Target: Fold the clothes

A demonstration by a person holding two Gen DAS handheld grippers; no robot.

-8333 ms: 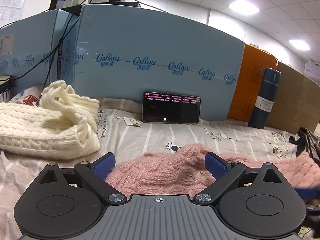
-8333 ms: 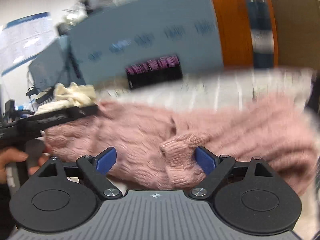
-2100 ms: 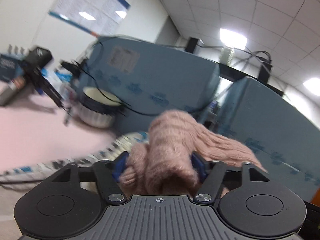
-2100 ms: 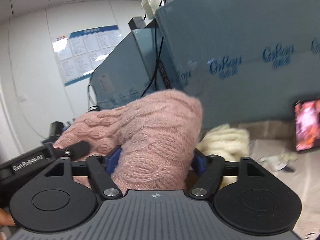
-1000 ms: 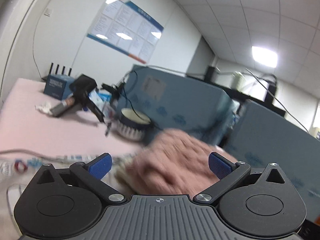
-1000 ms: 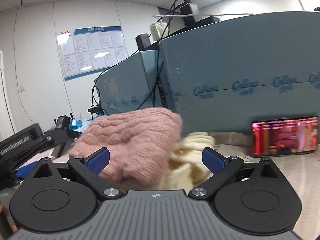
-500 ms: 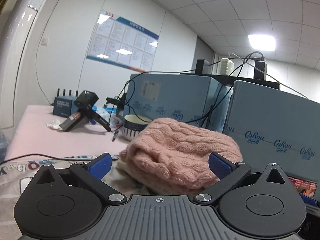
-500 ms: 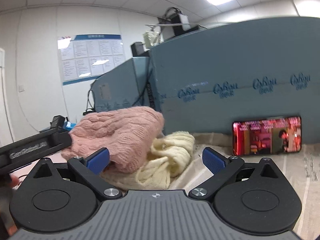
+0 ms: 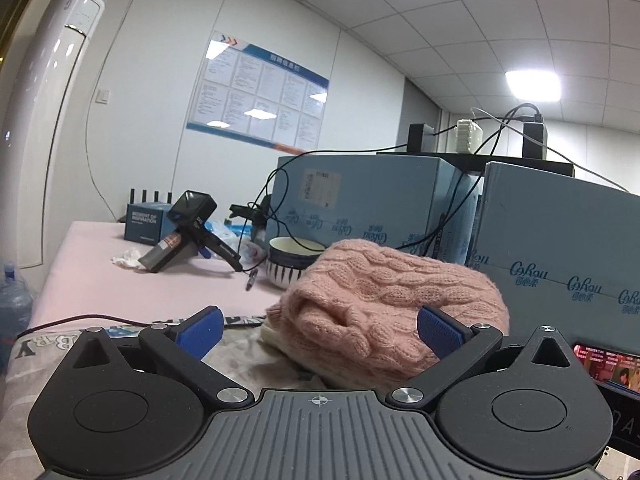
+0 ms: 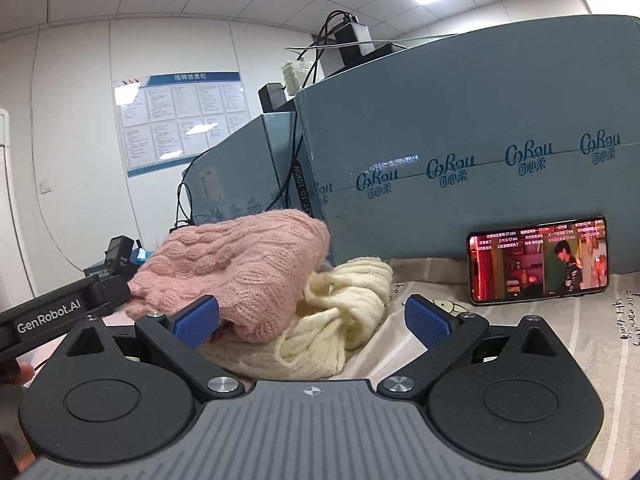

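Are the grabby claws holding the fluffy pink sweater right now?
No. Both the left gripper and right gripper are open and hold nothing. The pink sweater lies folded on the cream sweater.

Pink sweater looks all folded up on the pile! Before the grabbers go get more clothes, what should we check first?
1. Pink sweater rests on top of the cream sweater: ok.
2. Left gripper open, holding nothing: ok.
3. Right gripper open, holding nothing: ok.
4. Pile neat: not ok; a knotted cream part sticks out at the side and the pink bundle looks lumpy.
5. Phone leans against the blue box, apart from the pile: ok.
6. Next garment to fold in sight: cannot tell; neither view shows one.
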